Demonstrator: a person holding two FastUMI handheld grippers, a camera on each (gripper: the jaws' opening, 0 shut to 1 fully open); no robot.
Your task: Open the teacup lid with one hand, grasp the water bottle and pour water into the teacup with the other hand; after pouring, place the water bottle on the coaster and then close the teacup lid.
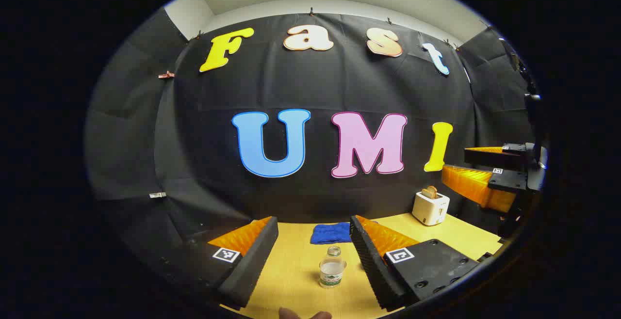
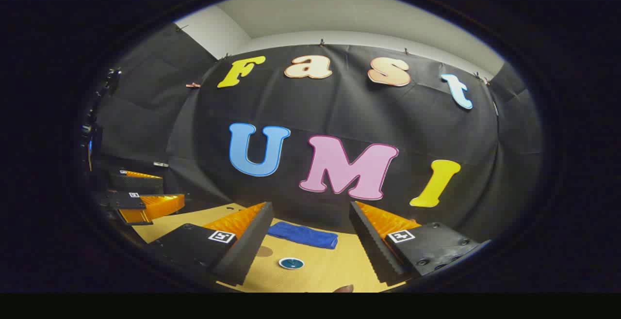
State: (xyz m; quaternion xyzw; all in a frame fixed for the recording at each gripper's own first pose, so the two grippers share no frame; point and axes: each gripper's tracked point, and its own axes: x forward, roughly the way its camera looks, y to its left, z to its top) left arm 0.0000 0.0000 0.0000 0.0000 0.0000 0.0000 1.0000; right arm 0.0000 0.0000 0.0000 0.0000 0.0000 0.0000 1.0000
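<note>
Clear plastic bottle (image 1: 333, 266) is standing upright at 12 o'clock between the wide-open left gripper (image 1: 314, 251) fingers; the right gripper (image 2: 310, 241), also wide, is facing the coaster (image 2: 291, 263).

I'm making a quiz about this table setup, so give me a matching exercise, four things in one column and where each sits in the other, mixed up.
Things:
1. water bottle
2. toaster
3. blue cloth
4. coaster

Places:
A. far right of the table, in the left gripper view
B. between the right gripper's open fingers
C. upright between the left gripper's open fingers
D. at the back by the wall

Pairs: 1-C, 2-A, 3-D, 4-B
</note>
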